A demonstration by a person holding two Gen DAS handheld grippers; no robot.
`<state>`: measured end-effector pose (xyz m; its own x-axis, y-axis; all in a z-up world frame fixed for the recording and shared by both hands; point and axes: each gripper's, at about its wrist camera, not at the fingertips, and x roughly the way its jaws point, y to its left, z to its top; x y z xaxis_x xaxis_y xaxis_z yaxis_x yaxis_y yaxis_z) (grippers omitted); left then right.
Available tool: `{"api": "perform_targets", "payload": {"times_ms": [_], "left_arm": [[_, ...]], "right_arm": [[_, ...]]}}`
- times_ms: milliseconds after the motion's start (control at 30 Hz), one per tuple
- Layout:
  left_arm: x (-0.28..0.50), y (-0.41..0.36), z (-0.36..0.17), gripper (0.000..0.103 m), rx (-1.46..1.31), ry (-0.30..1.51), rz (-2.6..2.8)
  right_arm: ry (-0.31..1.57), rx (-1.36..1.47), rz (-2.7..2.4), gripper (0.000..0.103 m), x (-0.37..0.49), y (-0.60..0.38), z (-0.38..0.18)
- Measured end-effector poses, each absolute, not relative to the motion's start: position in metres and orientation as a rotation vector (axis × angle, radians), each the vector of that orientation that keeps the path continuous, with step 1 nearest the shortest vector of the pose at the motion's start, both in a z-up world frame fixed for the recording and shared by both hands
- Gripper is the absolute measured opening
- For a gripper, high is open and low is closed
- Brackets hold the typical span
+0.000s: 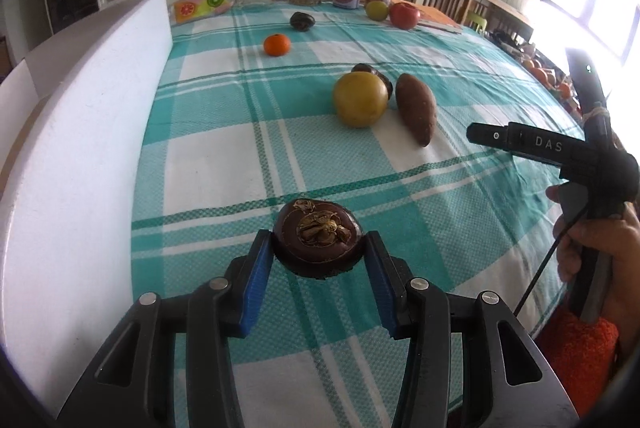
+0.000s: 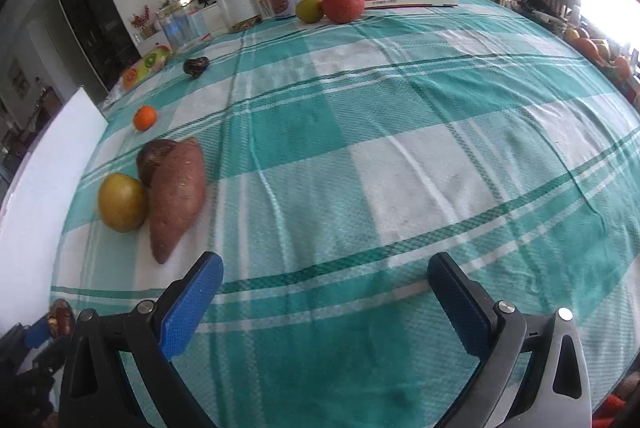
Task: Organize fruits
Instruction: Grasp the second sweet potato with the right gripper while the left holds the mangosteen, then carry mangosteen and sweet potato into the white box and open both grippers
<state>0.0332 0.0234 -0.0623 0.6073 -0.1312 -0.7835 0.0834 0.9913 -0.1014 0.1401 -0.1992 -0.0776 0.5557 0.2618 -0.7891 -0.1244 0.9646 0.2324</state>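
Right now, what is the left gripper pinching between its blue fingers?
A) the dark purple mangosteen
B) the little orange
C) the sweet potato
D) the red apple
A: in the left wrist view, the left gripper has its blue pads pressed on both sides of the dark purple mangosteen, while the other fruits lie farther off on the tablecloth.
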Motion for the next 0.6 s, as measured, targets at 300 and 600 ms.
{"api": "perform_targets", "payload": {"times_ms": [300, 600], "left_arm": [[0.033, 0.027, -0.068, 0.048, -0.077, 0.929, -0.118], [0.027, 0.029, -0.055, 0.048, -0.128, 0.917, -0.161]], "right_arm": [[1.012, 0.014, 0.339, 0.066, 0.194, -0.126, -0.082], [1.135, 0.464, 0.409, 0.042, 0.173, -0.2, -0.086]]}}
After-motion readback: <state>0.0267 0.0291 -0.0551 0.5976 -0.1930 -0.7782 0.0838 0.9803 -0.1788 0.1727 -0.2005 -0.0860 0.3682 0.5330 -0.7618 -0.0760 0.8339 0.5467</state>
